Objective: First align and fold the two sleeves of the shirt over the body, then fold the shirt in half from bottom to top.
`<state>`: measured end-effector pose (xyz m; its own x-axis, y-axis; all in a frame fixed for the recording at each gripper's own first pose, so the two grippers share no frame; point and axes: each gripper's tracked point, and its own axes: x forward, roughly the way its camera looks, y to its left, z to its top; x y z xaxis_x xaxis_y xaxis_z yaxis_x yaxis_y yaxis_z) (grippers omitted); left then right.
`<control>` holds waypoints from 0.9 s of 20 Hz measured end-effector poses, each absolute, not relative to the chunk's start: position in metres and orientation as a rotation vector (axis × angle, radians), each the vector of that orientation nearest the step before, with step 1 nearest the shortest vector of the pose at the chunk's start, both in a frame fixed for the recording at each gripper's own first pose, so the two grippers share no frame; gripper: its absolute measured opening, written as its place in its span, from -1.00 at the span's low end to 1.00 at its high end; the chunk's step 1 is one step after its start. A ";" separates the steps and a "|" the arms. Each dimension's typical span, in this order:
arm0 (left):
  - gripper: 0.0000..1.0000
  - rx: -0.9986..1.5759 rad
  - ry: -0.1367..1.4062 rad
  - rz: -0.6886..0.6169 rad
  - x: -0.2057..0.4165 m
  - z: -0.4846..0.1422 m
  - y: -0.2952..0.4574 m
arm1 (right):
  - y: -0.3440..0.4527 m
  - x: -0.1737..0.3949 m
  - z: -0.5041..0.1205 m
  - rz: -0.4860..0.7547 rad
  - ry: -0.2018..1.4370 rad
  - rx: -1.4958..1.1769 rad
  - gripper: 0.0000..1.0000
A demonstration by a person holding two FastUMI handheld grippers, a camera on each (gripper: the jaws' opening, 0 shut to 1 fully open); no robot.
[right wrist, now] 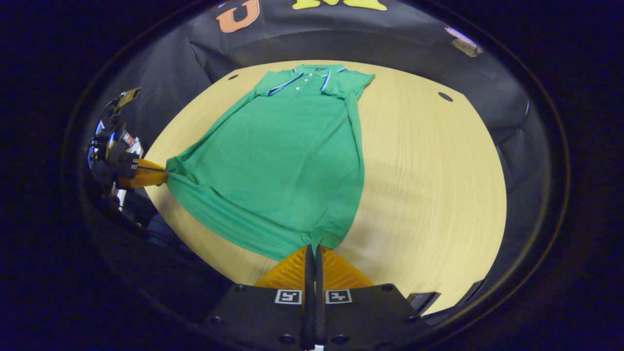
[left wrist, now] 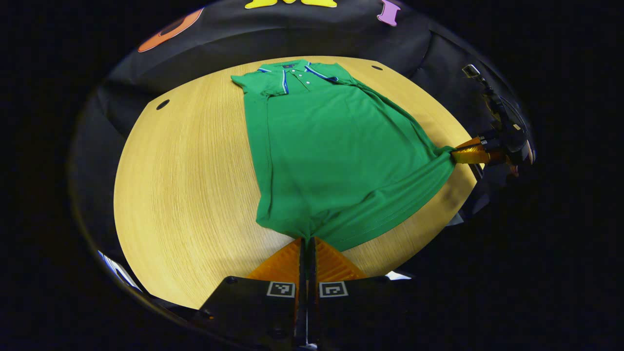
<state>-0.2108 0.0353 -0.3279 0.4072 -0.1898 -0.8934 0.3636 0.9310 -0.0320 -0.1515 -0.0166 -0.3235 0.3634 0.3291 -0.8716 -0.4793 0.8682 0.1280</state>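
Left gripper (left wrist: 308,240) at bottom of left gripper view, fingers pressed together on the hem of the green polo shirt (left wrist: 336,156), pinching the near-left bottom corner; fabric bunches into a small pucker right at the tips. Right gripper (right wrist: 314,248) same story in right gripper view: fingers clamped tight on the hem at the other bottom corner, cloth gathered at the tips.

Each view also catches the other tool farther off. In left gripper view the right gripper (left wrist: 456,152) sits at the table's right edge, touching the shirt corner, hem pulled taut toward it (hand behind it blurred, hard to make out). In right gripper view the left gripper (right wrist: 165,175) is at the left edge, likewise on the corner.

Shirt in right gripper view (right wrist: 287,161) lies flat, front up, on the light wooden table (left wrist: 190,185), hem stretched between the two grippers at the near edge, body running away from the cameras. Both short sleeves are folded in over the body, so the sides run fairly straight. A few shallow wrinkles fan from the pinched corners.

Far end: collar (left wrist: 297,73) with blue-white stripe trim and a buttoned placket, near the table's back edge. Small dark holes in the tabletop (left wrist: 163,104) either side. Black cloth booth wall (left wrist: 292,34) behind.
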 end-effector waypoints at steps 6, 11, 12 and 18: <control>-0.92 0.159 1.019 -0.336 -0.164 -0.301 0.037 | -0.014 -0.116 -0.293 0.500 1.026 -0.081 -0.95; -0.92 0.163 0.965 -0.325 -0.125 -0.283 0.037 | -0.007 -0.067 -0.266 0.478 0.963 -0.021 -0.95; -0.92 0.145 0.955 -0.316 -0.116 -0.278 0.036 | -0.006 -0.058 -0.261 0.474 0.950 -0.023 -0.95; -0.92 0.146 0.854 -0.294 -0.050 -0.249 0.041 | 0.006 0.012 -0.230 0.453 0.873 0.014 -0.95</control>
<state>-0.0500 0.0415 -0.2493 0.6195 -0.1969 -0.7599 0.3130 0.9497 0.0090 0.0124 0.0057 -0.2299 0.5539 0.3889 -0.7362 -0.3777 0.9054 0.1941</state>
